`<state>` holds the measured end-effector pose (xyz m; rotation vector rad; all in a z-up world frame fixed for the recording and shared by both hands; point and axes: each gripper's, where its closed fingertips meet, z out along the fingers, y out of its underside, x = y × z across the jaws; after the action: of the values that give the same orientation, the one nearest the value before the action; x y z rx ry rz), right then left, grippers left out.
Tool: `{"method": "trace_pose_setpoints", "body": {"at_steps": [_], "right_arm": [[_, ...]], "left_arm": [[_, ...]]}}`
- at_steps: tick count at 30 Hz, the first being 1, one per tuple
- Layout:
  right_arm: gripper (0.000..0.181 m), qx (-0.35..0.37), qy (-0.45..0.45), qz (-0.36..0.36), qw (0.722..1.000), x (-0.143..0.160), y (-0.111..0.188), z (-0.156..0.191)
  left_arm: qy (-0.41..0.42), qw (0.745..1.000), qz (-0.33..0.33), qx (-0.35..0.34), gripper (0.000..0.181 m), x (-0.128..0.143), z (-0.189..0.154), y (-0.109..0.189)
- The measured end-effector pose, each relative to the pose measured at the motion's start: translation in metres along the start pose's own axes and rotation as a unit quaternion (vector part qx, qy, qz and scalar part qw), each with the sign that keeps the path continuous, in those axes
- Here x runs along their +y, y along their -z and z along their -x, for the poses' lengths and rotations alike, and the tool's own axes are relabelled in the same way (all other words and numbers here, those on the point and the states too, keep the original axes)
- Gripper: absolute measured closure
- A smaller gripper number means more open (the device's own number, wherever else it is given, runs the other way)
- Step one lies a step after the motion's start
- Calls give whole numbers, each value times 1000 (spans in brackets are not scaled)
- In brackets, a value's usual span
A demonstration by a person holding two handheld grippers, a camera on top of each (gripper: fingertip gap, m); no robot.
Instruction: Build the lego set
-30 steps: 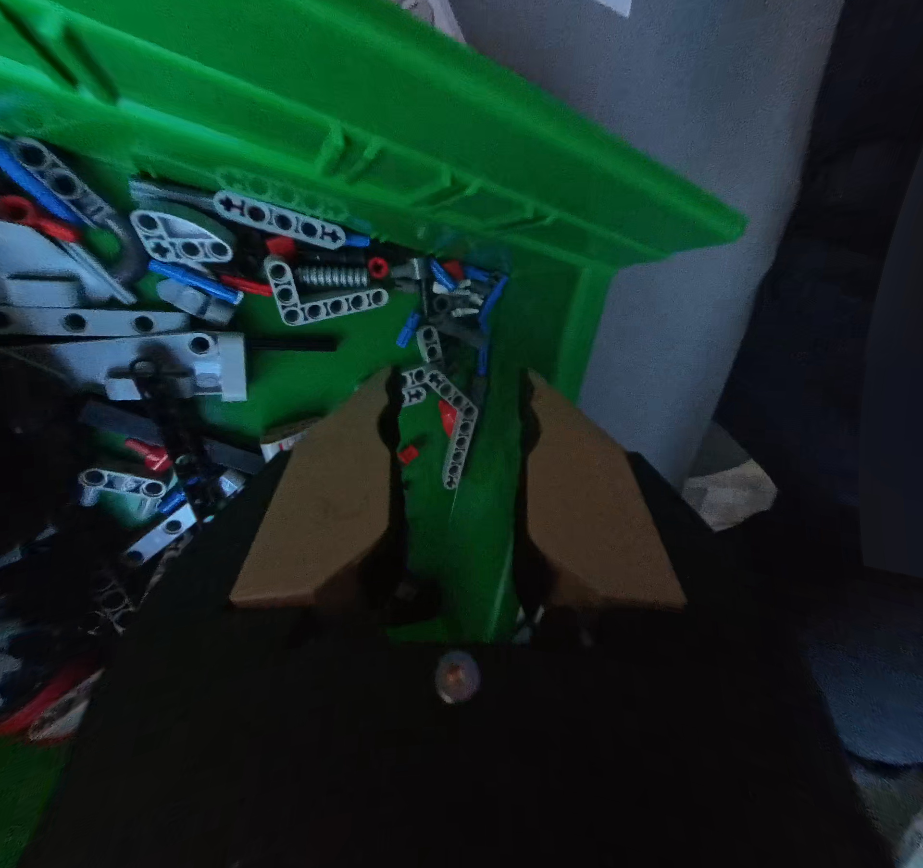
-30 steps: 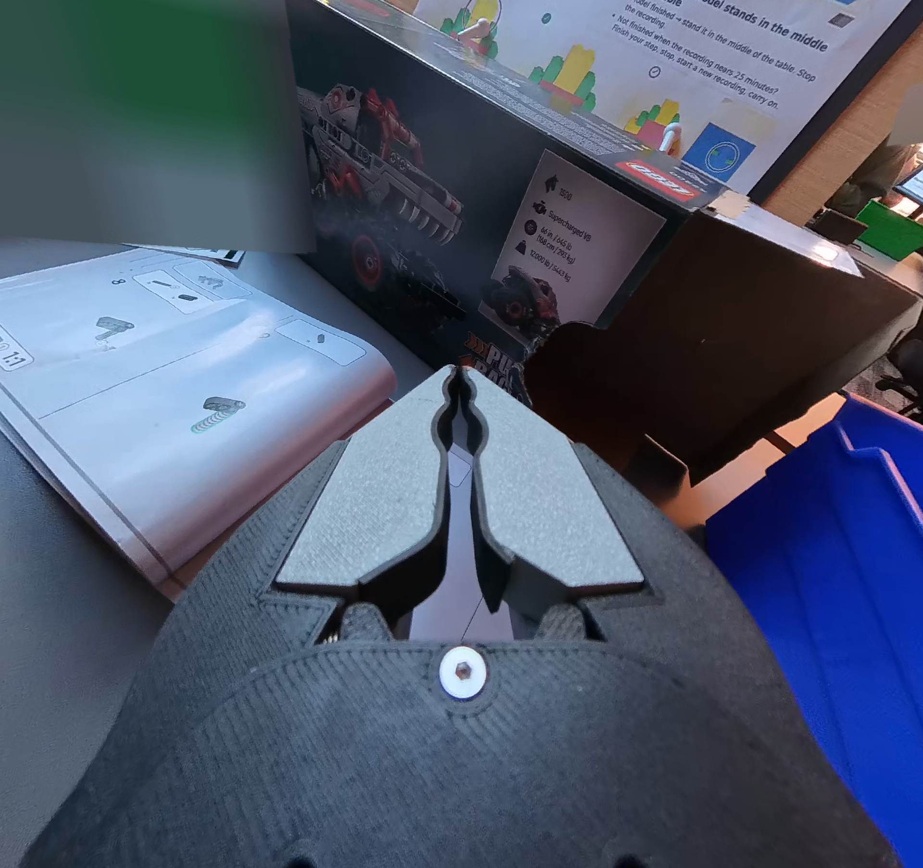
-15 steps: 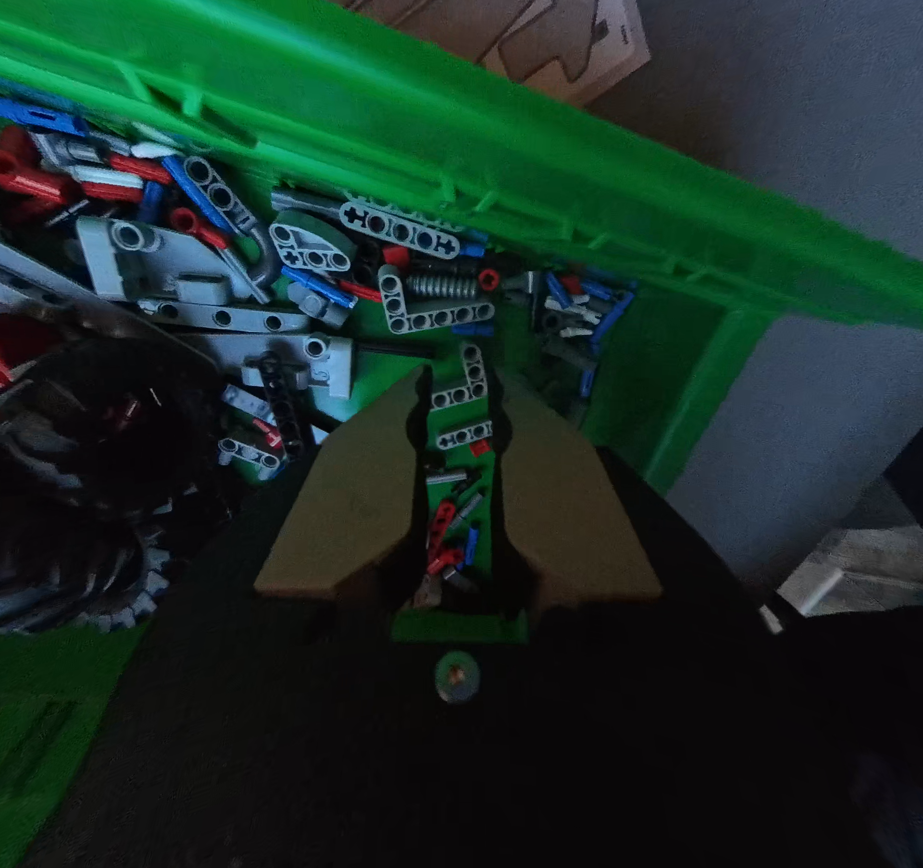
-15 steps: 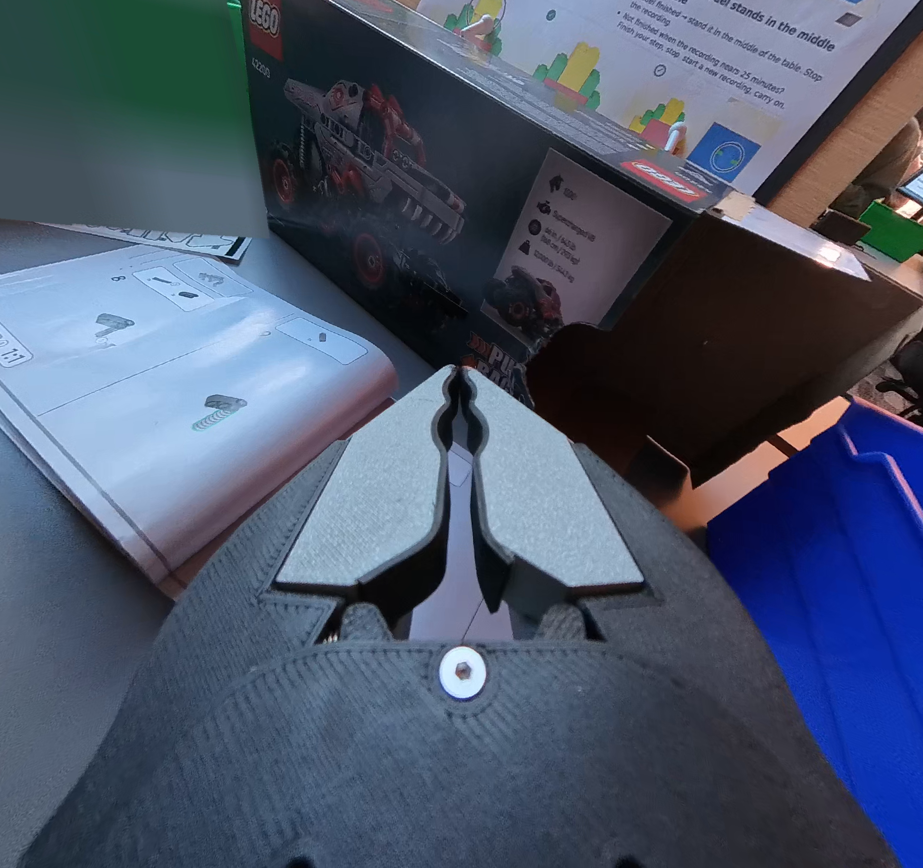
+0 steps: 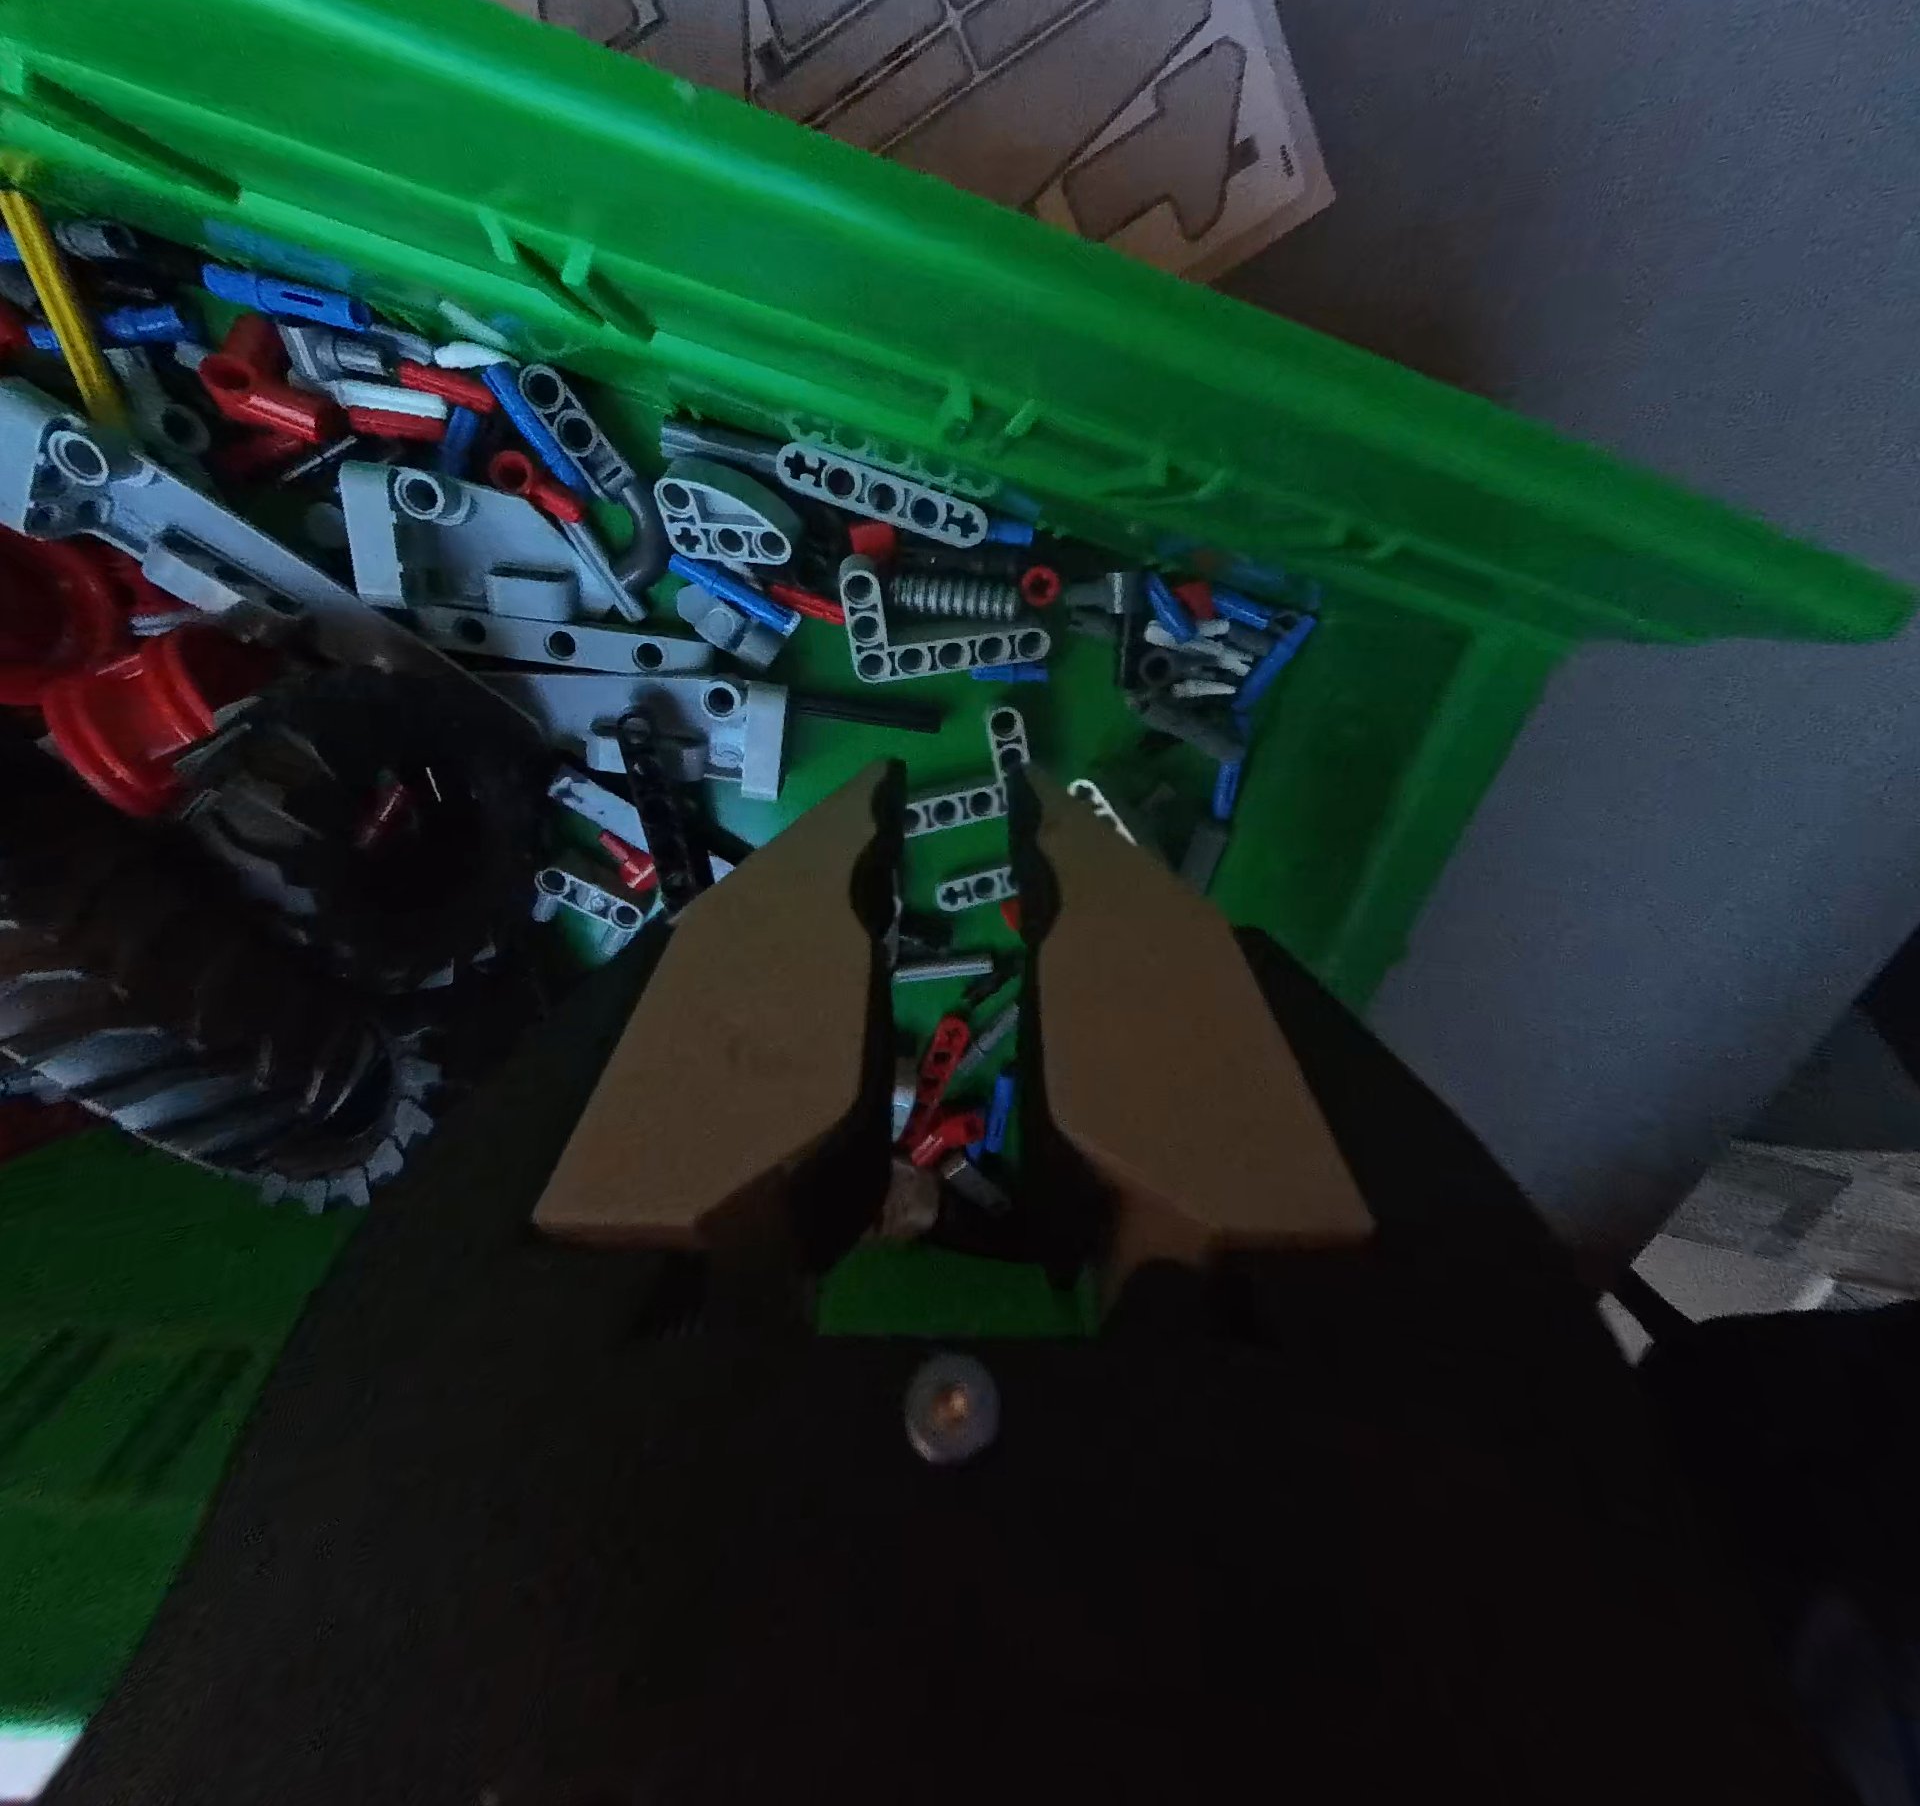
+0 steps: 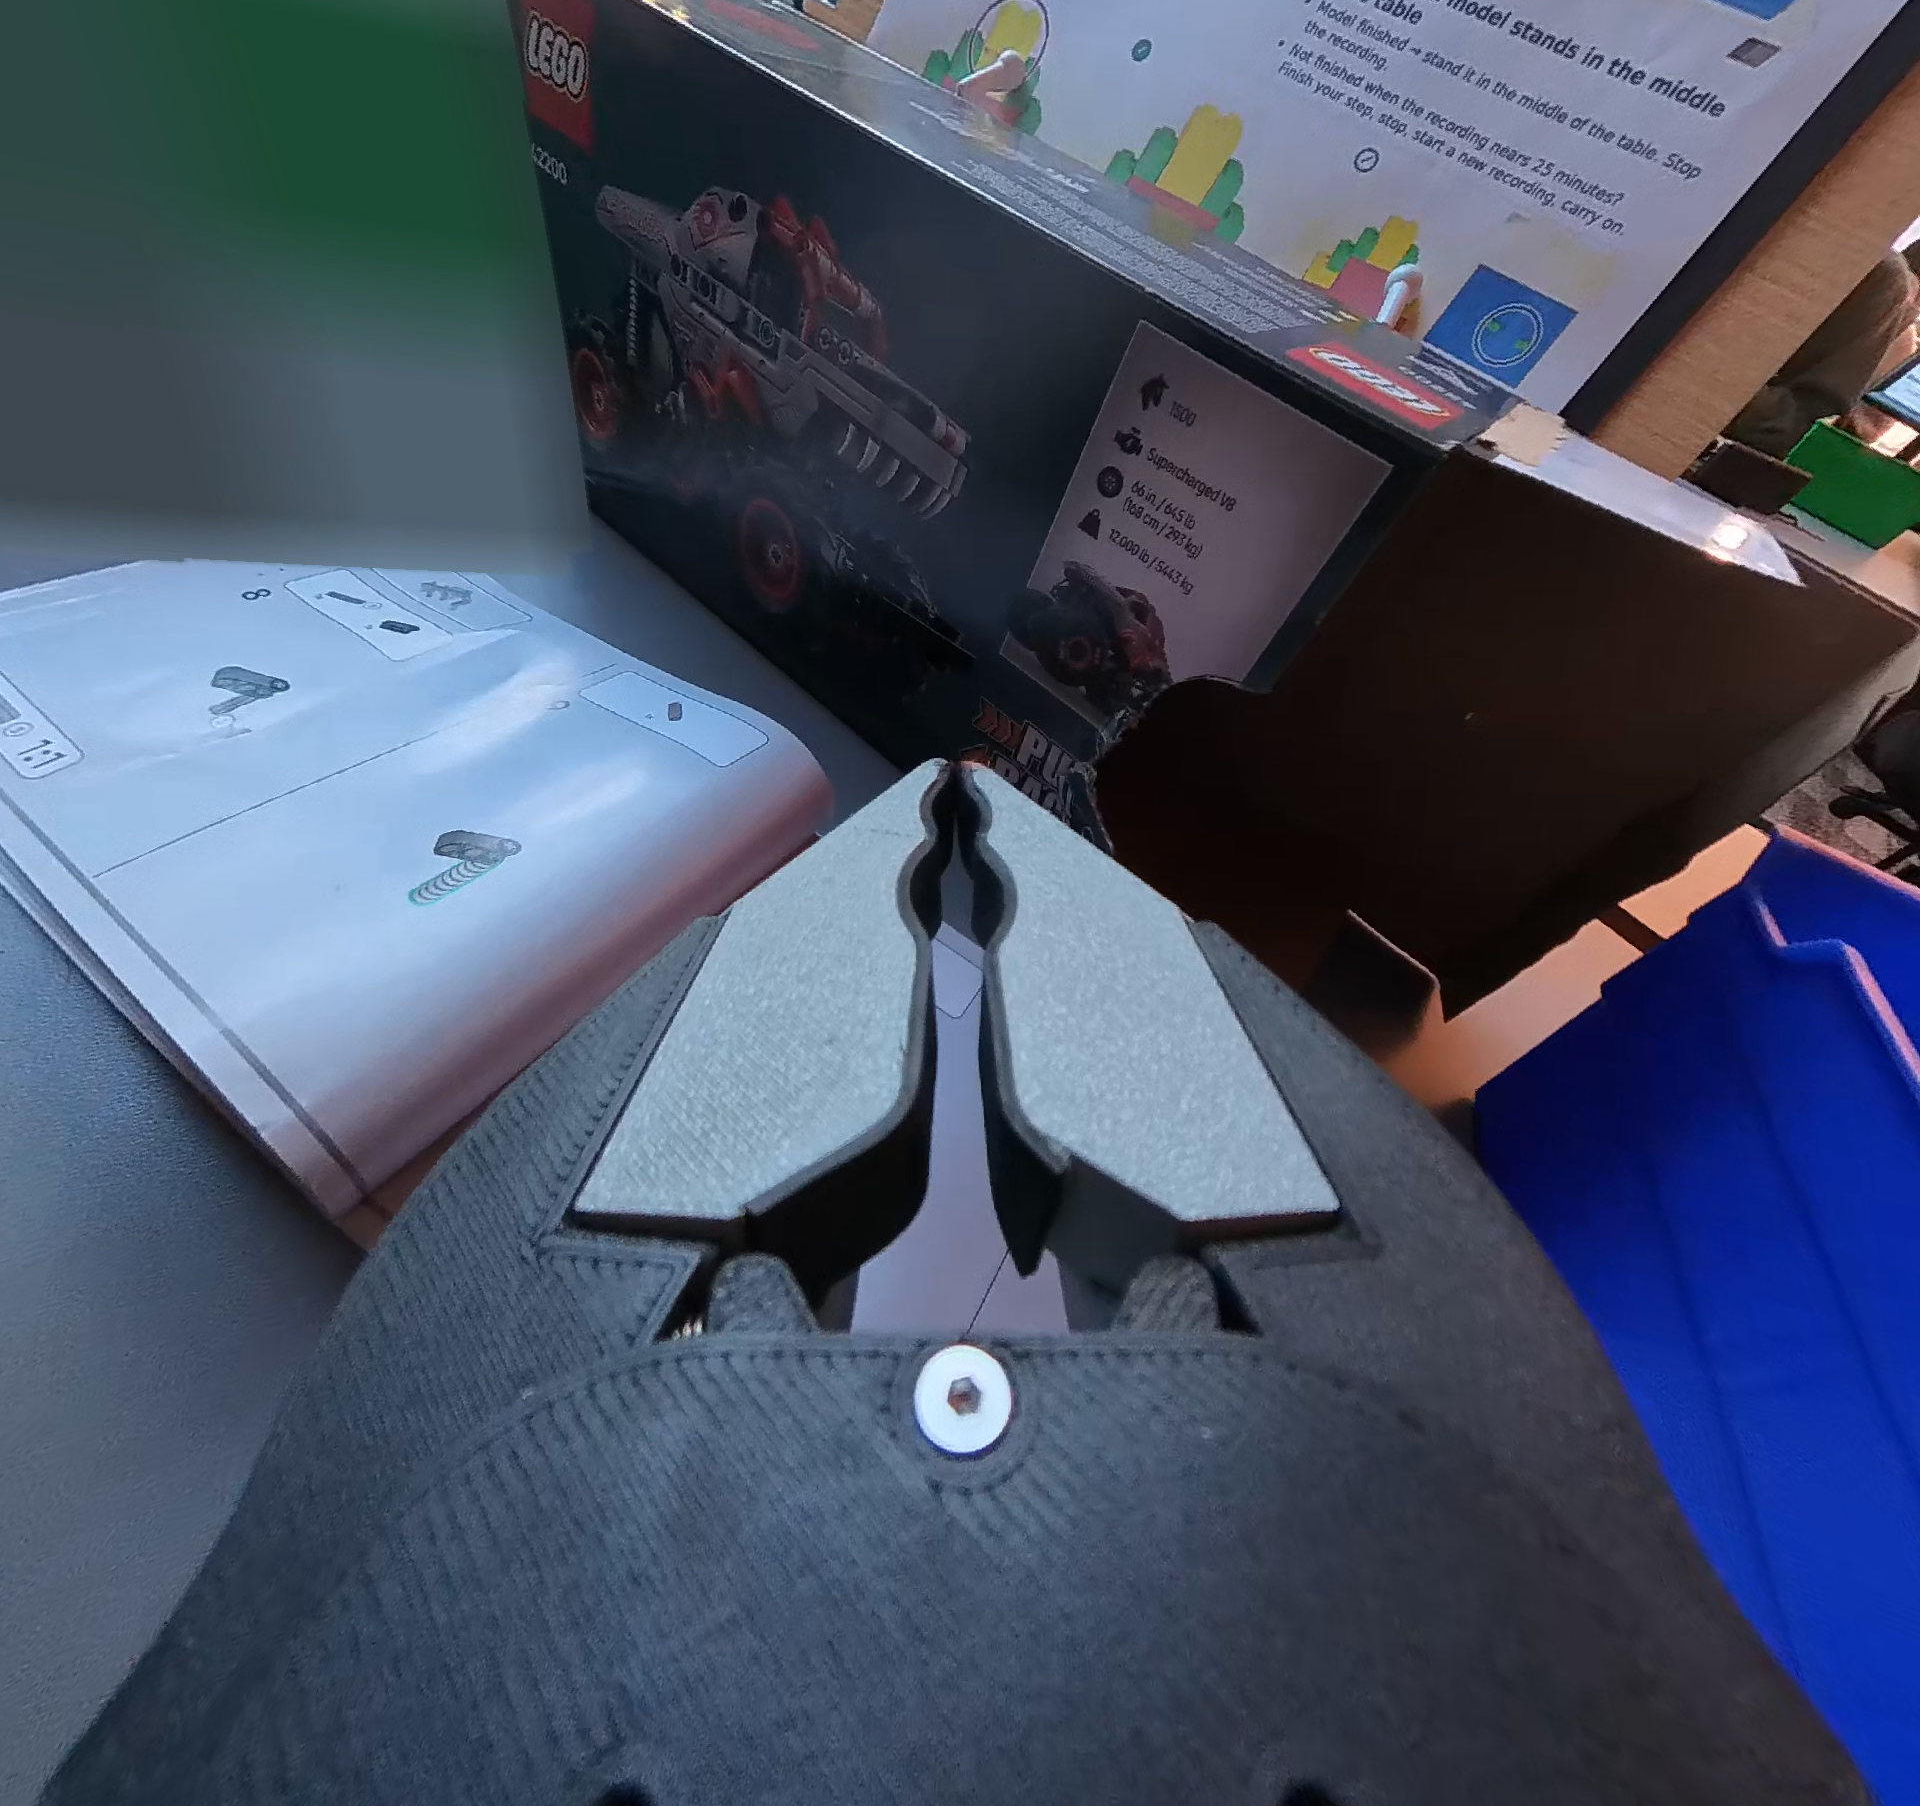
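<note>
Left gripper (image 5: 951,790) is over the green bin (image 5: 935,322), fingers parted a narrow way with nothing between them, tips aimed down into the heap of loose parts. Right ahead of the tips, seen in the gap, lies a small grey angled beam (image 5: 982,780): 1 leg runs across the gap, the other turns up and away toward the bin's far wall, so the grip would have to close across that cross leg or turn to suit it. A shorter grey beam (image 5: 971,889) lies nearer, also in the gap, and farther back a bigger grey L-shaped beam (image 5: 935,639) cradles a metal spring (image 5: 966,596). Which piece is wanted I cannot tell, though the open booklet (image 6: 312,821) in the right wrist view shows a spring in its drawing, so my guess is this corner is being searched. The bin also holds blue and red pins, long grey beams, red wheel hubs (image 5: 114,686) and a black toothed tyre (image 5: 260,977) at the left. Right gripper (image 6: 954,774) sits well apart on the grey table (image 6: 125,1237), tips pressed together and empty, pointing at the set's box (image 6: 883,385), with a blue bin (image 6: 1714,1185) beside it. The left is clearly the nearer one for this pick.
</note>
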<state>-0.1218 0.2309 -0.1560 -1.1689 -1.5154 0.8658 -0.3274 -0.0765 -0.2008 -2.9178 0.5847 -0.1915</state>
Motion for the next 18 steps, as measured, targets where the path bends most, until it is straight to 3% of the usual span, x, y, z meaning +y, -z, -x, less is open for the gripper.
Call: {"method": "trace_pose_setpoints", "body": {"at_steps": [6,10,14,18], "right_arm": [[181,-2,0,0,1000,0,0,1],[181,-6,-4,-9,1000,-3,-1,2],[181,-7,-4,-16,1000,-6,-1,3],[181,-5,-10,-26,1000,-8,0,2]], "left_arm": [[10,1000,-5,-8,164,-1,5,1],[19,999,-16,-28,165,6,3,21],[26,999,-38,-14,158,18,-26,42],[36,998,-39,16,166,32,-65,25]]}}
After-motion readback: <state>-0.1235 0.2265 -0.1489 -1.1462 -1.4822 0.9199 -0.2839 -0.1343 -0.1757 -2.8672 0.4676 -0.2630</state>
